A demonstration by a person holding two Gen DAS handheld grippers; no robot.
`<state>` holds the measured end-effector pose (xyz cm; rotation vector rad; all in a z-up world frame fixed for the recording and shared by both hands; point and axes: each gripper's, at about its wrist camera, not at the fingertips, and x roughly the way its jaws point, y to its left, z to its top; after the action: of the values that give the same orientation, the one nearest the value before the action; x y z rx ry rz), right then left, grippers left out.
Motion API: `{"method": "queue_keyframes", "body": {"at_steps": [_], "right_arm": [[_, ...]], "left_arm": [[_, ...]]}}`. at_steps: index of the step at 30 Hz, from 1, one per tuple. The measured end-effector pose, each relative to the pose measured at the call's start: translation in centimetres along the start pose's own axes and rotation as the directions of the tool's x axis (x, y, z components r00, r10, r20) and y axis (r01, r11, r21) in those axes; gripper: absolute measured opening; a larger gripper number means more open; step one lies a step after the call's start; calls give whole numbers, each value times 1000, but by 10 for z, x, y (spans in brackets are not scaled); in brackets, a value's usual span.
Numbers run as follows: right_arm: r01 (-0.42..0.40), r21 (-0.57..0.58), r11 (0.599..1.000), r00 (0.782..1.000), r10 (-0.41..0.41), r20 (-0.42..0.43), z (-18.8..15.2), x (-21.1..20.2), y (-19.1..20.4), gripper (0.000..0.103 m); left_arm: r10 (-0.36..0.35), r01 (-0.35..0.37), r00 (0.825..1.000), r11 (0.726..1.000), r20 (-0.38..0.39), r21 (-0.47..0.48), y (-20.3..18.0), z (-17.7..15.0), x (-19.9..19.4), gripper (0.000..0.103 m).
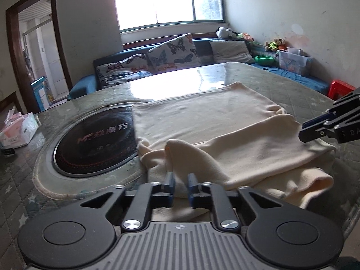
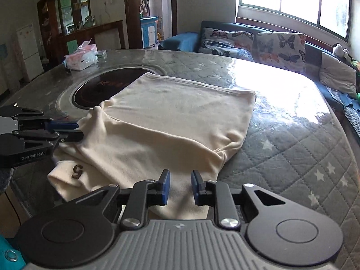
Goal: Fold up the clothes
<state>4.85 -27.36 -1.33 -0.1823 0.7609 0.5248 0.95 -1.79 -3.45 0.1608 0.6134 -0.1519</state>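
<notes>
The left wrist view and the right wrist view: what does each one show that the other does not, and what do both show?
Only the left wrist view shows the red stool and the green bowl on the sofa. Only the right wrist view shows the white fridge, the wooden cabinet, and a brown mark on the garment. Both show the cream garment partly folded on the table, the black cooktop, the tissue box and the butterfly cushions.
</notes>
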Motion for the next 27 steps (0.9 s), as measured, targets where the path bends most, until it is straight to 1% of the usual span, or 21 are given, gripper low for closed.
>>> {"method": "queue_keyframes", "body": {"at_steps": [3,6,8,11,12,13,14,15,16,17,18,20,21,22,25,27], "right_arm": [[-3,-3,1000,1000,3,1,1,3,1,20],[-2,-2,1000,1000,2,6,1,4,0,20],[1,-2,1000,1000,0,9,3,5,-1,20],[5,-1,1000,1000,-5,15,6,8,-3,20],[4,1,1000,1000,-4,16,7,10,-3,20],[2,2,1000,1000,-2,17,8,11,-2,21],[-1,4,1000,1000,1,19,8,12,-2,22],[-3,5,1000,1000,3,21,9,13,-1,26],[-5,4,1000,1000,5,24,9,14,0,30],[-8,2,1000,1000,8,27,9,15,1,30],[-10,0,1000,1000,10,29,9,15,3,30],[-14,-4,1000,999,14,31,11,16,4,30],[-16,-7,1000,999,17,31,12,16,5,30],[-19,-10,1000,999,19,32,13,17,6,30],[-26,-21,999,999,27,33,16,20,8,31],[-34,-30,999,999,35,32,19,23,10,32]], "left_arm": [[32,-32,999,999,-2,-23,4,1,-6,2],[51,-52,999,998,-7,-41,9,0,-15,2],[51,-52,999,998,-14,-44,13,0,-18,2],[19,-20,1000,998,-14,-56,14,4,-18,5],[14,-15,1000,998,-14,-56,13,5,-16,8],[11,-12,1000,998,-14,-57,12,6,-14,16],[8,-9,1000,998,-15,-58,10,7,-12,21],[5,-6,1000,998,-16,-59,9,8,-10,32],[2,-3,1000,998,-16,-59,8,9,-8,34],[-5,4,1000,998,-22,-60,7,9,-6,34],[-11,10,1000,998,-29,-56,6,8,-4,33],[-17,15,999,999,-40,-48,5,5,-2,12],[-16,14,999,999,-42,-46,5,4,-3,6],[-12,10,999,999,-37,-50,6,3,-5,3],[-10,10,1000,998,-9,-55,10,1,-18,2],[5,-5,1000,999,-10,-47,12,-2,-21,0]]}}
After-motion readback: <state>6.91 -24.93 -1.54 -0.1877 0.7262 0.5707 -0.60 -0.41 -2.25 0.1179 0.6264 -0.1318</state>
